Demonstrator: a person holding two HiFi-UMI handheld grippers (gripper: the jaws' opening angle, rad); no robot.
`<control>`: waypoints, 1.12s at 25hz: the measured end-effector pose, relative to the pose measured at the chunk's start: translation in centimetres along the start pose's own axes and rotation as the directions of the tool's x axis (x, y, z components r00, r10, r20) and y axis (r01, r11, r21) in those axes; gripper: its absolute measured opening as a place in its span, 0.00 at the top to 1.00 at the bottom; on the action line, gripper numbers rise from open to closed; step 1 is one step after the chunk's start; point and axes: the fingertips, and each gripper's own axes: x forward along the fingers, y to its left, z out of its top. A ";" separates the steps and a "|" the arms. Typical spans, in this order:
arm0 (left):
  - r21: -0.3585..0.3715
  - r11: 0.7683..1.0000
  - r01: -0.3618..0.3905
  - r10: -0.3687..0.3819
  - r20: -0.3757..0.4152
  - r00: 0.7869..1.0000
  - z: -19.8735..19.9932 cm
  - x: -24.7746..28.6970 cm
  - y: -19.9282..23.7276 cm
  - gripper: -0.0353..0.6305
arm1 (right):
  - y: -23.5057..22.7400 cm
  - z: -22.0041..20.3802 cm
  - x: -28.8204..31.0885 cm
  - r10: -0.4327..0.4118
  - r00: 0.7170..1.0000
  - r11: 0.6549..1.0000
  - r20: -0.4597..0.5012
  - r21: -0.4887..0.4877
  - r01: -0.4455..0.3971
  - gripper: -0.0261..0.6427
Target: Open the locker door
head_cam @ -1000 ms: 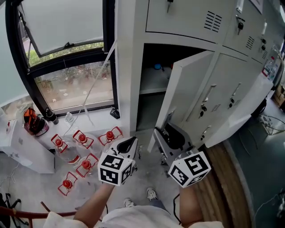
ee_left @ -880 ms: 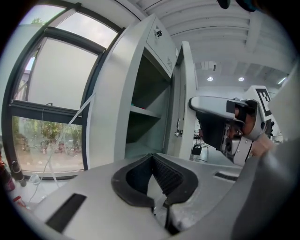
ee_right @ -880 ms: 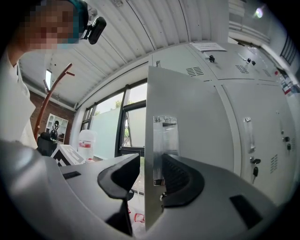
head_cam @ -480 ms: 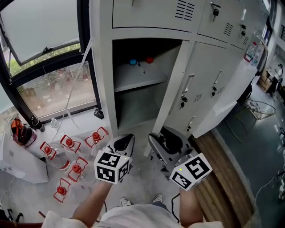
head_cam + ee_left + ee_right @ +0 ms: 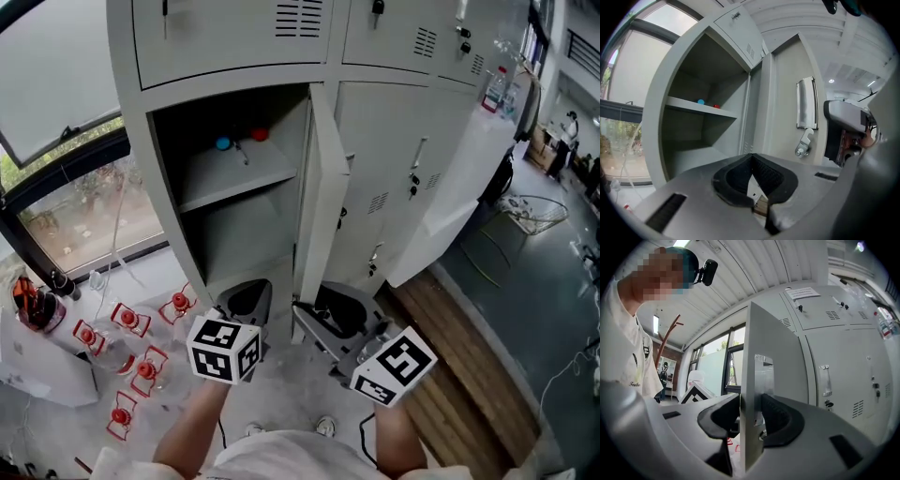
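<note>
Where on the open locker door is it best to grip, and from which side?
Grip the locker door at its free vertical edge, coming edge-on from the front. The thin panel stands open, edge toward you, so jaws can probably straddle it.

The locker door (image 5: 319, 202) swings further open: its broad face no longer shows in the head view, and it now stands edge-on. The shelf (image 5: 234, 178) behind it is now fully exposed. The right gripper (image 5: 751, 414) jaws have just been closing slightly on the door edge between them.
</note>
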 end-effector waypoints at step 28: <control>0.041 0.995 0.087 -0.086 -0.025 0.996 0.6 6.6 -7.9 0.94 | -7.3 0.2 -7.4 -0.024 0.999 0.999 0.031 0.024 0.023 0.76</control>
